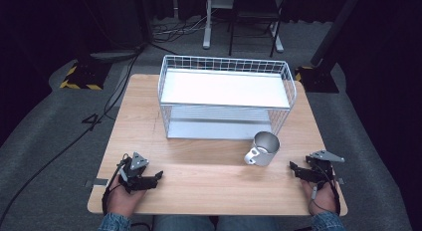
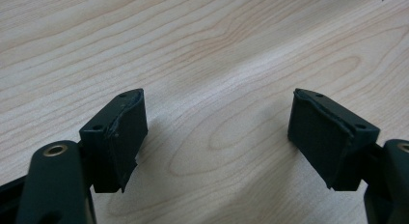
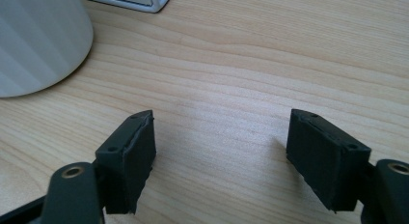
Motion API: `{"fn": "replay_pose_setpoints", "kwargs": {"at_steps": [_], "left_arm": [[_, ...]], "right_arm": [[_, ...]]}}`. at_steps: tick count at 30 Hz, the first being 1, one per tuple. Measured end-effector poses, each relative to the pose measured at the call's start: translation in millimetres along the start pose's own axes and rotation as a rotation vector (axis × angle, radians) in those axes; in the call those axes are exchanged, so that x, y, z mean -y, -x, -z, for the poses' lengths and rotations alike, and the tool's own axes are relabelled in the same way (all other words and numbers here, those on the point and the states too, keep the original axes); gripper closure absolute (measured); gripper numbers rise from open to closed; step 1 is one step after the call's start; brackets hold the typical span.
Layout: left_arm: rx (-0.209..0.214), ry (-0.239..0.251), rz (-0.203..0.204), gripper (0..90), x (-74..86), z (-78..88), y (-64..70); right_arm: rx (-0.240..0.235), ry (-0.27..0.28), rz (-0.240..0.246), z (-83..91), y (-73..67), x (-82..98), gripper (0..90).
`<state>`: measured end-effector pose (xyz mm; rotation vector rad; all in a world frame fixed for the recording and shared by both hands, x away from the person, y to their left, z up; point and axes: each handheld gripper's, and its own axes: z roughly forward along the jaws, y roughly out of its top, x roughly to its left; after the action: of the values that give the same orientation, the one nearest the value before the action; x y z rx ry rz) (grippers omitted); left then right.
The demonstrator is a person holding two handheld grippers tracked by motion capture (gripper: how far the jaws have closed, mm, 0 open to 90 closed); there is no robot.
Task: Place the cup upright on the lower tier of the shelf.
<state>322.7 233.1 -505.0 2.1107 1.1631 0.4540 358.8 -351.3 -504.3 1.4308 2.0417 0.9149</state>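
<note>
- Wooden table (image 1: 209, 176) is carrying a wire rack (image 1: 226, 96)
- Metal mug (image 1: 263, 149) is standing left of the right gripper (image 1: 294, 169), apart
- Left gripper (image 1: 158, 175) and right are both gaping wide, empty

Bright light falls from overhead onto the wooden table (image 1: 209, 166), while the floor and background beyond it sink into near-black. The white shelf of the wire rack (image 1: 225, 88) glares almost blown out. Ahead of the left gripper (image 2: 217, 118) the wood grain is sharp, with soft shadows beneath the jaws. Up and to the left of the right gripper (image 3: 222, 132), the metal mug (image 3: 38, 40) looks pale and slightly soft.
</note>
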Motion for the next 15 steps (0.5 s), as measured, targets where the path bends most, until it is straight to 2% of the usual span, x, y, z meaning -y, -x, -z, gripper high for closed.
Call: {"fn": "replay_pose_setpoints", "kwargs": {"at_steps": [5,15], "left_arm": [[-0.006,0.001,0.013,22.0,-1.7,-1.8,-0.6],[-0.012,-0.016,0.013,19.8,-6.2,-4.3,-2.7]], "right_arm": [[0.0,-0.001,0.0,0.1,-0.1,0.0,25.9],[0.002,0.0,0.001,-0.1,0.1,-0.1,25.5]]}}
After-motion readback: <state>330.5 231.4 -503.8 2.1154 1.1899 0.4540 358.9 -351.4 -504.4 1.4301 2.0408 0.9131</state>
